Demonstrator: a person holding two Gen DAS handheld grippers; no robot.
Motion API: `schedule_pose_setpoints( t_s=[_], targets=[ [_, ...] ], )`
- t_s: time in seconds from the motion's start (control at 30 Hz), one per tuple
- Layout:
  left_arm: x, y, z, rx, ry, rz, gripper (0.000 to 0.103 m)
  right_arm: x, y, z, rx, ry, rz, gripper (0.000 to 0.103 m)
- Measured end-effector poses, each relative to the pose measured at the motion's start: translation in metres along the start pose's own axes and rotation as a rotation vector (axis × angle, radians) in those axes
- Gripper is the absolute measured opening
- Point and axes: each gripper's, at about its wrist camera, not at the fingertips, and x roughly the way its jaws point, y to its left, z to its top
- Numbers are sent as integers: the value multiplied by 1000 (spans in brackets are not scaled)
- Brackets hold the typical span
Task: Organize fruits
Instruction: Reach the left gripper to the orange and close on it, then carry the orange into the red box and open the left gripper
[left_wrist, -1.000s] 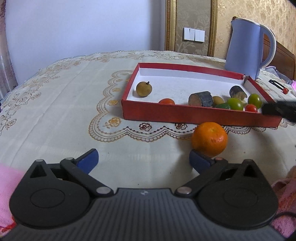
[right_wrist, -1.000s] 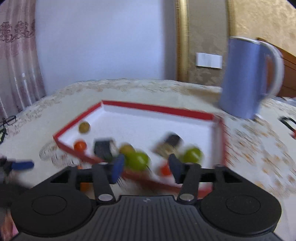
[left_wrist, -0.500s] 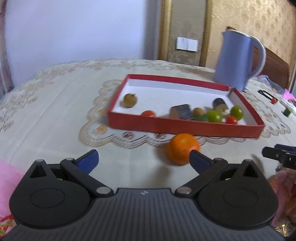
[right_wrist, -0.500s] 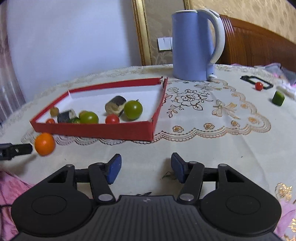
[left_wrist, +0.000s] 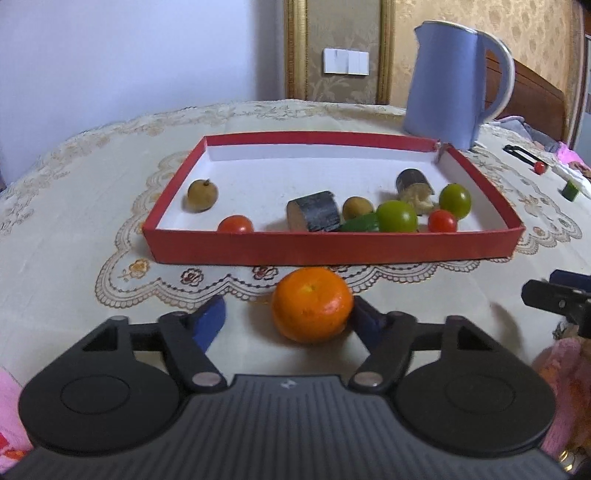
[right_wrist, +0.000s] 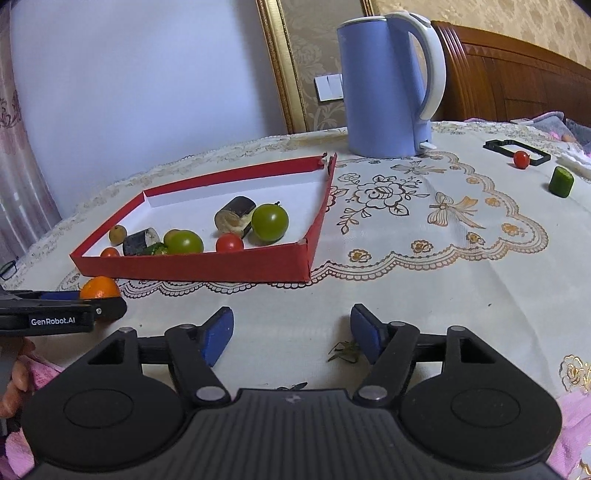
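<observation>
- Closing in since a moment ago, the left gripper (left_wrist: 286, 319) now has the orange (left_wrist: 312, 303) between its blue pads; the far pad looks to touch it, the near pad (left_wrist: 210, 321) stands apart.
- That orange sits on the tablecloth (left_wrist: 74, 229), just before the red tray (left_wrist: 332, 247), whose front wall hides part of the fruit inside.
- Half open and just widened, the right gripper (right_wrist: 291, 332) holds nothing.
- Only its tip shows at the left view's edge.

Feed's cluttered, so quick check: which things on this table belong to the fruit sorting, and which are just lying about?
Job:
orange between the left claw pads
red box
green tomatoes
red tomatoes

Lying about:
blue kettle
black frame
wall switch
</observation>
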Motion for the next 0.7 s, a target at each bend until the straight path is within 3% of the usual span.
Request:
schedule_pose_setpoints(
  t_s=[0.03, 0.1, 0.3, 0.5, 0.7],
  targets=[
    [0, -1, 0, 6, -4, -11, 50, 0, 0, 0, 4, -1, 2, 70],
    [-3, -7, 0, 24, -10, -23, 41, 0, -1, 0, 6, -1, 4, 70],
    [-8, -13, 2, 46, -13, -6, 40, 0, -2, 0, 12, -3, 9, 70],
    [-28, -9, 35, 50, -102, -16, 40, 0, -2, 1, 10, -2, 10, 71],
    [15, 3, 82, 10, -104, 68, 40, -1, -3, 0, 25, -6, 19, 71]
  ],
)
